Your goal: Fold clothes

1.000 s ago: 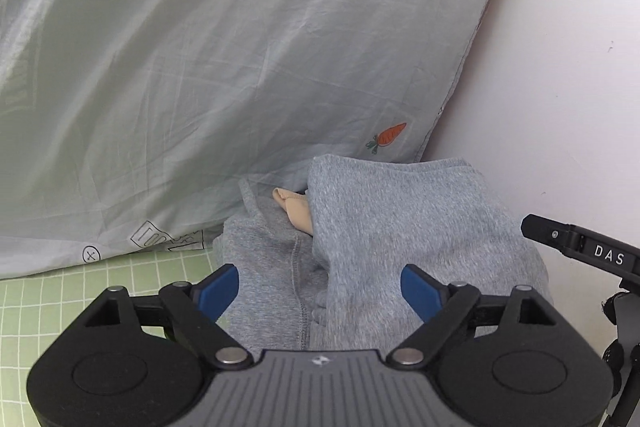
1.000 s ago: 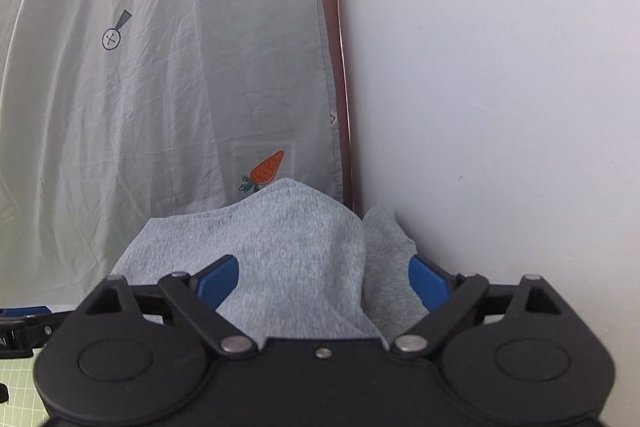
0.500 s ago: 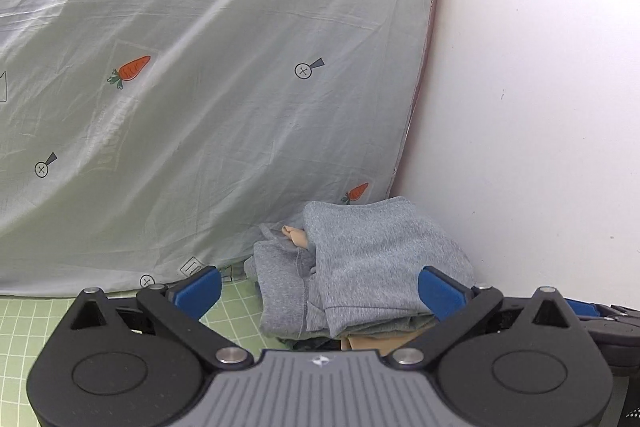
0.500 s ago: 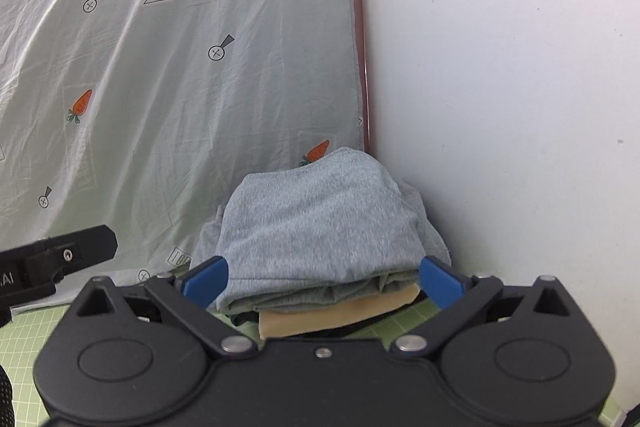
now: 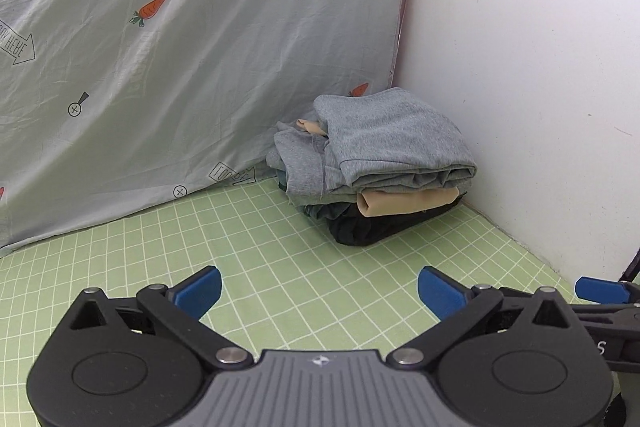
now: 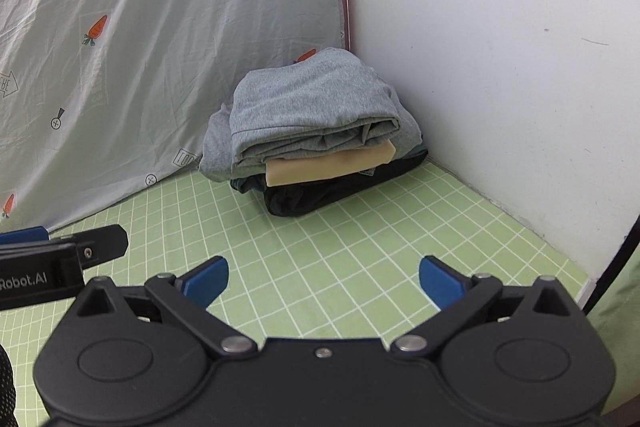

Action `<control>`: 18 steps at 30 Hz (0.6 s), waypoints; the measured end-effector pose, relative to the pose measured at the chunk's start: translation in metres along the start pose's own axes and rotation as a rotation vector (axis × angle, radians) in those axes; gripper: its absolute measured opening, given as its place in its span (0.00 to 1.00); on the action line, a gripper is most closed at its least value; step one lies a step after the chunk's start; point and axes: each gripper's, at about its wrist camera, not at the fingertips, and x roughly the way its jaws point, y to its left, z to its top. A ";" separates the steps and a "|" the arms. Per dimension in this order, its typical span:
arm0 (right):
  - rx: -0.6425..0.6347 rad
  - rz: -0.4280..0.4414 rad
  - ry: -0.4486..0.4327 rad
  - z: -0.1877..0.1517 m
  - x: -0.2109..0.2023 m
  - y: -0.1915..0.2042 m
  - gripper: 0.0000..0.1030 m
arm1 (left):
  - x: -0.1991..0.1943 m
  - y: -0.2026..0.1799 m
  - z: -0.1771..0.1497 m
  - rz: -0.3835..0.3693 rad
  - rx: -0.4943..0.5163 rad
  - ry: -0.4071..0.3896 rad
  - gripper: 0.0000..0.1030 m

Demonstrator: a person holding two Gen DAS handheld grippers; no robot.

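A stack of folded clothes (image 5: 380,167) is seen in the corner where the carrot-printed sheet (image 5: 180,67) meets the white wall (image 5: 520,67), resting on the green gridded worktop (image 5: 280,267); a grey garment (image 6: 312,107) lies on top, over a tan layer (image 6: 328,163) and a black one (image 6: 320,195); a tan scrap behind the stack is shown only in the left view; the stack's lowest folds are hard to separate; the left tongs (image 5: 319,291) are held spread and empty, well short of the stack; the right tongs (image 6: 323,281) are likewise parted, nothing between them, with the left tool beside them, cut off by the frame edge.
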 end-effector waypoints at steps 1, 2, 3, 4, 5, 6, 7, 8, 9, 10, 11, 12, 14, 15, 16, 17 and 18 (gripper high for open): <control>-0.004 -0.005 0.006 -0.004 -0.003 0.000 1.00 | -0.002 0.000 -0.003 0.000 0.000 0.007 1.00; -0.007 -0.010 0.012 -0.008 -0.005 0.000 1.00 | -0.004 0.000 -0.006 -0.003 0.001 0.014 1.00; -0.011 -0.015 0.017 -0.012 -0.008 0.000 1.00 | -0.005 0.000 -0.008 -0.007 0.001 0.020 1.00; -0.008 -0.014 0.022 -0.014 -0.009 -0.001 1.00 | -0.007 0.000 -0.009 -0.008 -0.002 0.021 1.00; -0.003 -0.009 0.027 -0.016 -0.012 -0.002 1.00 | -0.009 0.000 -0.011 -0.009 -0.006 0.022 1.00; -0.003 -0.007 0.027 -0.018 -0.014 -0.002 1.00 | -0.010 0.000 -0.012 -0.011 -0.008 0.024 1.00; -0.007 -0.009 0.024 -0.019 -0.016 -0.003 1.00 | -0.013 -0.001 -0.014 -0.015 -0.008 0.025 1.00; -0.012 -0.010 0.022 -0.020 -0.018 -0.003 1.00 | -0.014 -0.002 -0.016 -0.018 -0.009 0.027 1.00; -0.017 -0.011 0.019 -0.020 -0.020 -0.003 1.00 | -0.015 -0.003 -0.017 -0.018 -0.010 0.028 1.00; -0.021 -0.012 0.018 -0.021 -0.021 -0.003 1.00 | -0.017 -0.004 -0.018 -0.017 -0.011 0.028 1.00; -0.025 -0.012 0.018 -0.022 -0.022 -0.003 1.00 | -0.018 -0.005 -0.020 -0.017 -0.012 0.028 1.00; -0.028 -0.012 0.018 -0.022 -0.023 -0.004 1.00 | -0.019 -0.006 -0.021 -0.016 -0.014 0.027 1.00; -0.032 -0.008 0.019 -0.022 -0.025 -0.005 1.00 | -0.022 -0.007 -0.022 -0.015 -0.018 0.025 1.00; -0.036 -0.006 0.018 -0.022 -0.026 -0.005 1.00 | -0.023 -0.007 -0.023 -0.014 -0.020 0.022 1.00; -0.041 -0.005 0.017 -0.023 -0.027 -0.005 1.00 | -0.024 -0.008 -0.024 -0.013 -0.022 0.019 1.00; -0.047 -0.003 0.016 -0.023 -0.027 -0.005 1.00 | -0.026 -0.008 -0.025 -0.011 -0.024 0.016 1.00; -0.051 -0.001 0.015 -0.023 -0.028 -0.005 1.00 | -0.027 -0.009 -0.025 -0.010 -0.025 0.014 1.00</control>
